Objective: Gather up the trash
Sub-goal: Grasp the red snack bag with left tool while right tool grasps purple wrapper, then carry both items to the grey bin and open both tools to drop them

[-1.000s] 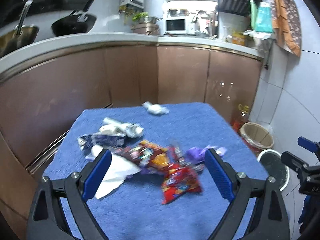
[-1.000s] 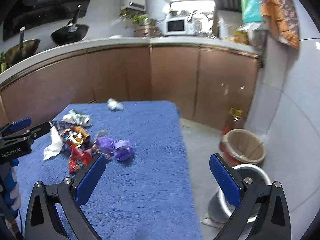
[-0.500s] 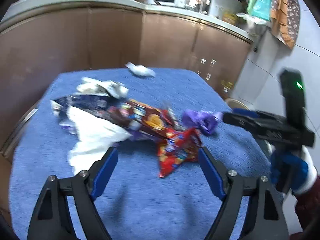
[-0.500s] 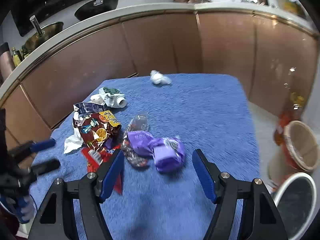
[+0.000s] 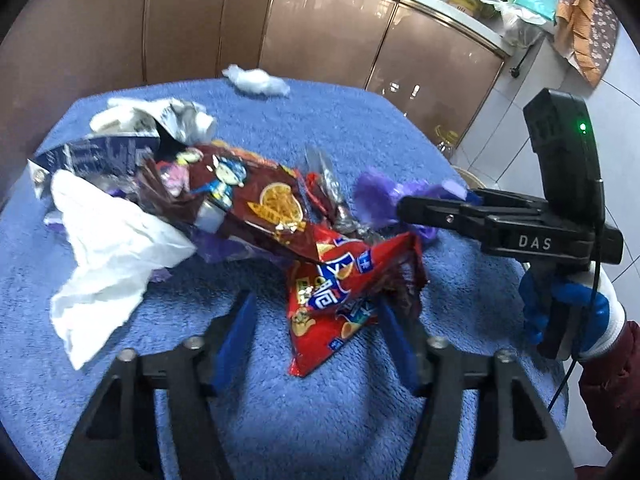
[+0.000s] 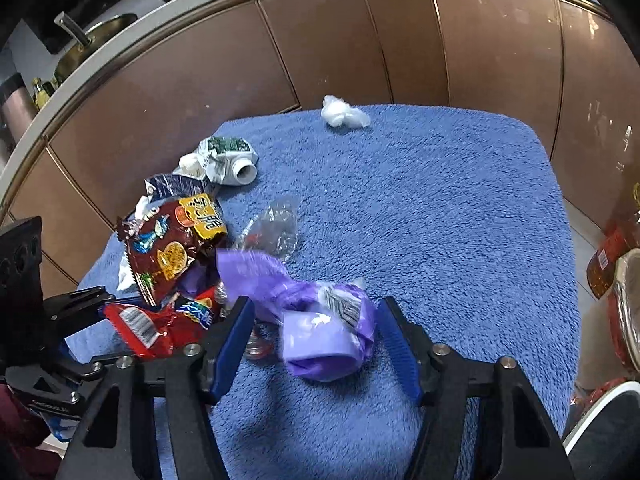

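A heap of trash lies on the blue towel-covered table (image 5: 360, 128). In the left wrist view a red snack wrapper (image 5: 336, 292) sits between the blue pads of my left gripper (image 5: 316, 340). Its jaws are closing and the left pad is still apart from the wrapper. In the right wrist view a crumpled purple bag (image 6: 328, 332) lies between the pads of my right gripper (image 6: 316, 340), whose jaws are also closing without squeezing it. Further left lie a dark red snack bag (image 5: 248, 200), a white tissue (image 5: 112, 248) and a crushed carton (image 6: 224, 160).
A white wad (image 6: 344, 114) lies alone at the table's far edge and a clear plastic wrapper (image 6: 276, 228) sits mid-table. Brown cabinets stand behind. On the floor to the right are a wicker bin (image 6: 628, 308), an oil bottle (image 6: 612, 256) and a white-rimmed bin (image 6: 600, 420).
Both grippers have dropped toward the table and tipped downward. Their jaws have narrowed, the left around the red wrapper, the right around the purple bag after swinging left over the table.
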`<state>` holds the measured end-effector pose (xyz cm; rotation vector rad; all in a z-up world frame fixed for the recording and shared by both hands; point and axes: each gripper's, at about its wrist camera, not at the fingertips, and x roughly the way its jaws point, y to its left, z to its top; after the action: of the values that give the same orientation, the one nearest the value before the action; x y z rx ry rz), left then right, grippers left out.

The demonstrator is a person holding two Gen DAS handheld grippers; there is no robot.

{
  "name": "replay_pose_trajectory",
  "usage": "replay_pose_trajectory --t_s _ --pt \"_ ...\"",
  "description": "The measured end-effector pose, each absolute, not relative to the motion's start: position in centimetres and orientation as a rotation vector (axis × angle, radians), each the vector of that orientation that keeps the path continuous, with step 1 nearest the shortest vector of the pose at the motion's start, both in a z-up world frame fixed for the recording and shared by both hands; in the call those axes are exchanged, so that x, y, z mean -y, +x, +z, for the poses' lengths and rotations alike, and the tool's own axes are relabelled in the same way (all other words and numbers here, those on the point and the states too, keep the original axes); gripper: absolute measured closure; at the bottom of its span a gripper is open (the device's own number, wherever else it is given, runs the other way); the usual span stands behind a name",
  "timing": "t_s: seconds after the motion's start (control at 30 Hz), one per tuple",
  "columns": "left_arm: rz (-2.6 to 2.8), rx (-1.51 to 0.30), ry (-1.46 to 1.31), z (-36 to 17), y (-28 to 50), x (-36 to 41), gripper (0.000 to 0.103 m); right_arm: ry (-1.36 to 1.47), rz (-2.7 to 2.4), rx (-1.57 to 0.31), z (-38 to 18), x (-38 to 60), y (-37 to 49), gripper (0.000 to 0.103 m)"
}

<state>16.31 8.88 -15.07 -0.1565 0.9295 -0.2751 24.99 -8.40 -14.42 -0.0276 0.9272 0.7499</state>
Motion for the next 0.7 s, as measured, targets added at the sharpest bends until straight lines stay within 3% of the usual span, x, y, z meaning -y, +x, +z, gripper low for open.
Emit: replay_pose_trajectory --t_s 0.03,0.37,0.53,0.7 --pt "-0.281 -0.943 -0.165 -15.4 16.5 -8.8 0.060 -0.031 0.754 -0.933 -14.6 8.2 25.2 0.055" --pt "-0.278 -0.943 -0.166 -15.3 16.1 -8.1 0.090 -0.034 0.736 -0.913 -14.4 8.4 24.5 0.063" --pt "-0.276 -0.905 -0.140 -13.7 14.4 -7.5 0.099 -0.003 0.710 -0.876 -12.8 9.9 22.6 0.064" --pt "-0.262 -0.879 -0.135 -12.1 12.3 -7.7 0.099 0.019 0.692 -0.832 -10.8 11.2 20.1 0.064"
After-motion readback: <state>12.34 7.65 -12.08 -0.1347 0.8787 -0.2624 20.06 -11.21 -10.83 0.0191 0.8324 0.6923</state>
